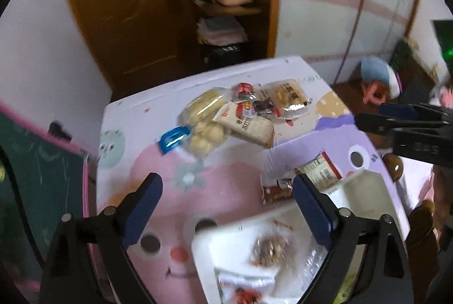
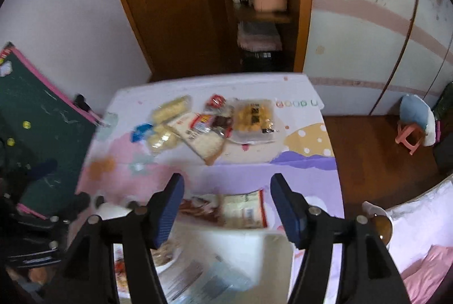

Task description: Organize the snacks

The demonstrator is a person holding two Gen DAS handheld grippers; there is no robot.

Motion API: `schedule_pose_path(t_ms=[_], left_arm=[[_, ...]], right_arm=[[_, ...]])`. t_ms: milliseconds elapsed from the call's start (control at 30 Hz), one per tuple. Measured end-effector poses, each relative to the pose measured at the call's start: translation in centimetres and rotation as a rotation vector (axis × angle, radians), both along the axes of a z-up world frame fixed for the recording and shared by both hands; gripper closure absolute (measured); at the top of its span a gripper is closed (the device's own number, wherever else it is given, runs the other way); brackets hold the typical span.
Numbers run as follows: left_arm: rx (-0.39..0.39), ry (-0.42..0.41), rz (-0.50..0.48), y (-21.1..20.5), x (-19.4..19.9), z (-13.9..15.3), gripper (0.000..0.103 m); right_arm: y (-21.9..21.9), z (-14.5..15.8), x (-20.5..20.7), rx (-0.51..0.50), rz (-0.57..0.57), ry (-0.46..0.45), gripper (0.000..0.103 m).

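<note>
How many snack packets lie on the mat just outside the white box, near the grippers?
2: a brown packet and, beside it, a beige packet with red edge, both against the white plastic box. Others may be hidden.

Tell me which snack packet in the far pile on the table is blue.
The small shiny blue packet at the pile's left edge, beside the clear bag of pale buns; the other wrappers are cream, red, brown or clear.

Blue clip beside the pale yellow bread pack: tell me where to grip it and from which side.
Grip the blue clip across its narrow width at the free end away from the bread pack, coming from above; it lies flat and its other end touches the pack.
</note>
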State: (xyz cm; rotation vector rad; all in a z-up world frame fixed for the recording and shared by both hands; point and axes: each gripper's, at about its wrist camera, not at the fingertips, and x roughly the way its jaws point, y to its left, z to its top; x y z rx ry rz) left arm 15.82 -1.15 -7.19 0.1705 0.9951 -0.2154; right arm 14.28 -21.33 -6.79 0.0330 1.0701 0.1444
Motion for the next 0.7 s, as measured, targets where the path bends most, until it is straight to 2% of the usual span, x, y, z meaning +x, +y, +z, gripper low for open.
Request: schedule_pose_path(t_ms=[167, 300, 500, 700], left_arm=[[-0.002, 0.224, -0.028, -1.7, 6.1, -6.4, 0.01], [-0.036, 0.365, 0.002, -1.8, 7.8, -11.1, 0.01], [-0.061, 0.445, 0.012, -2.1, 8.3, -13.8, 0.01], [-0.065, 0.478, 0.008, -2.6, 8.2, -15.0, 0.01]], right_arm=[[-0.1, -8.1, 4.5, -0.015, 0.002, 0.264, 0.039], [0.9, -13.5, 5.5, -0.056, 0.041, 0.45, 0.039], [2.2, -16.8, 6.2, -0.05, 0.075, 0.585, 0.039], [3.7, -17.8, 5.9, -0.119, 0.093, 0.555, 0.032]])
